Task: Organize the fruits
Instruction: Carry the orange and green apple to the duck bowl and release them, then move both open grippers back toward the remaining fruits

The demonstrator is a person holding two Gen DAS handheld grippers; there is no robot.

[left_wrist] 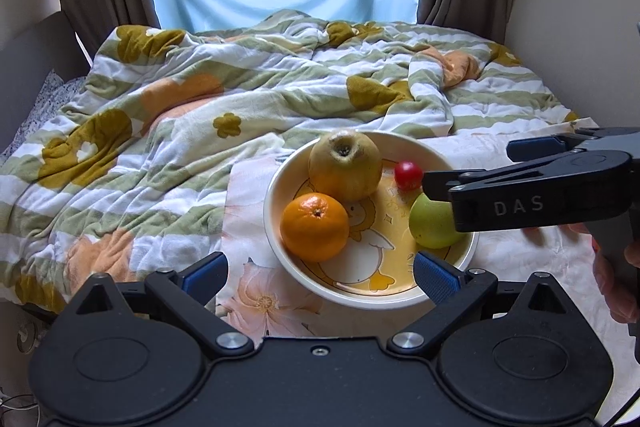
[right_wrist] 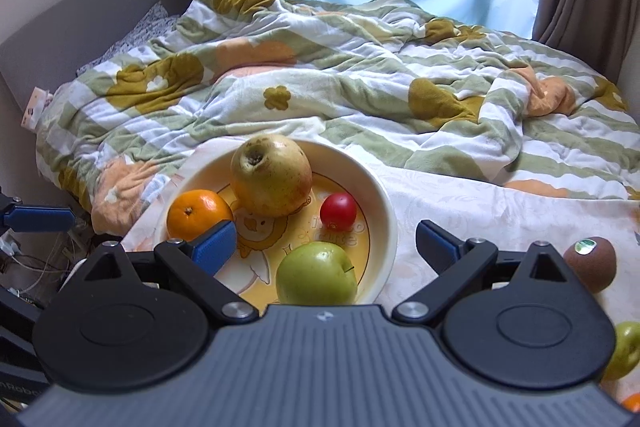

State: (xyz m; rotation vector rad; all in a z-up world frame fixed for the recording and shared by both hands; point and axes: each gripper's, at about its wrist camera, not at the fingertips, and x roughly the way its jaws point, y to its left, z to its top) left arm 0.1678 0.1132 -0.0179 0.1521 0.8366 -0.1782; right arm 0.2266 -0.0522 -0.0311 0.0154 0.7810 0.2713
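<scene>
Right wrist view: right gripper [right_wrist: 325,243] hangs wide-jawed over the bowl [right_wrist: 386,203], green apple [right_wrist: 316,277] between its fingers, untouched. Four fruits inside: pomegranate [right_wrist: 272,175] at 12 o'clock, orange [right_wrist: 198,213] at 9, tomato [right_wrist: 338,211] near centre. Left gripper [left_wrist: 320,273] wide at the bowl's 6 o'clock rim. One kiwi [right_wrist: 590,263] lies outside at 3 o'clock

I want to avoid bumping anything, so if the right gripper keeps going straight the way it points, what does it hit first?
Most likely the green apple, which sits in the bowl right between the open right gripper fingers. Depth is hard to judge, so it may pass just over the apple instead.
</scene>
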